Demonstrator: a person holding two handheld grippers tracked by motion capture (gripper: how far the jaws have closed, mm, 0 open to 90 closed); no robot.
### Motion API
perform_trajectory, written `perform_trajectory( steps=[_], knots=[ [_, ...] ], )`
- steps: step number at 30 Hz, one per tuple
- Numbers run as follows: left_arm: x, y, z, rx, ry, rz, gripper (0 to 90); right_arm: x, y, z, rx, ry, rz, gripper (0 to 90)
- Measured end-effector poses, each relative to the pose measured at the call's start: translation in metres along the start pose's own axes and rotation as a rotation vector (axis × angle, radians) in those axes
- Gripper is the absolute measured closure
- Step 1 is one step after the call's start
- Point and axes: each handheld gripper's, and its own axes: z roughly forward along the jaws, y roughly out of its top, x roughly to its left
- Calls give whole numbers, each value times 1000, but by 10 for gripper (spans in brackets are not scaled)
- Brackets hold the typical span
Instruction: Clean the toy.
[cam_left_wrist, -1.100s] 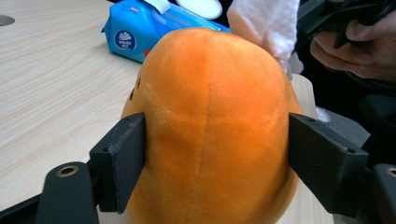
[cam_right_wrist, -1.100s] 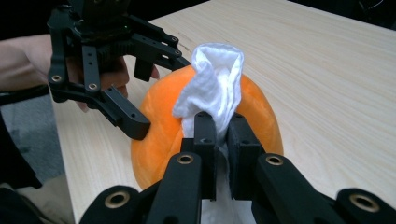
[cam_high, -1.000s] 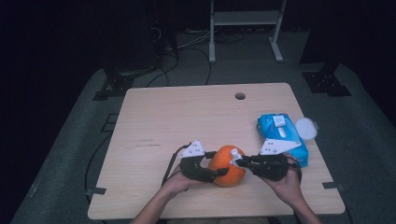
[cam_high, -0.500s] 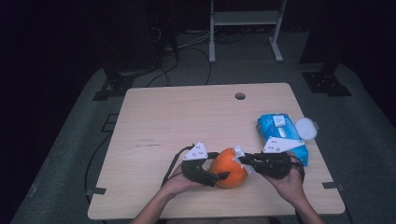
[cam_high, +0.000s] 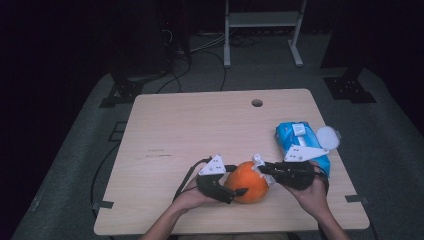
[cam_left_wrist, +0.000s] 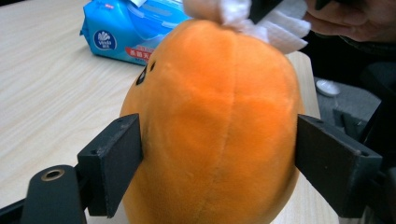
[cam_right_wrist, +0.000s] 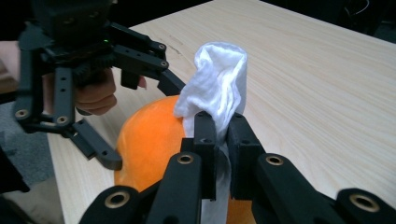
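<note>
Dark floor and black stands surround a pale wooden table (cam_high: 200, 125), which has a small round hole near its far edge.

At the near edge, left of centre, the person's left hand (cam_high: 192, 199) comes up from the bottom of the high view, forearm angled inward to the right, and holds the left gripper (cam_high: 235, 182) low over the wood, pointing right. Its jaws have just been opening and now stand wide on either side of an orange plush (cam_high: 246, 181). In the left gripper view the plush (cam_left_wrist: 212, 121) sits between the two black pads: the left pad lies against its side, while the right pad meets its outline with no clear press, so the hold looks slack rather than squeezed.

The plush rests on the table near the front edge, between the two grippers, its face marks turned toward the blue pack.

Right of it, the right hand (cam_high: 312, 192) comes in with the forearm angled inward to the left, and its gripper (cam_high: 261, 167) points left at the top of the plush. In the right gripper view the jaws are clenched on a white wipe (cam_right_wrist: 217, 88), which bunches upright above the pads and touches the upper part of the plush (cam_right_wrist: 149, 135). The left gripper (cam_right_wrist: 135, 112) shows beyond, straddling the plush.

A blue wipes pack (cam_high: 300, 142) lies just behind the right gripper, near the table's right edge.
</note>
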Motion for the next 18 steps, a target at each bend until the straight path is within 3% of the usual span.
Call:
perform_trajectory(
  steps=[3,5,8,14,16,18],
  knots=[
    [-5,0,3,5,0,11,254,12,4,3,14,17,-21,831],
    [-8,1,4,21,2,45,257,22,6,8,18,45,-39,832],
    [-12,0,5,30,1,74,272,35,8,16,39,55,-105,832],
    [-12,-1,5,23,-3,79,284,15,8,5,21,17,-45,832],
    [-10,0,4,18,-2,62,235,9,5,0,23,-13,-36,832],
    [-6,-1,6,5,-16,23,202,4,2,-3,23,-4,-14,832]
  ],
)
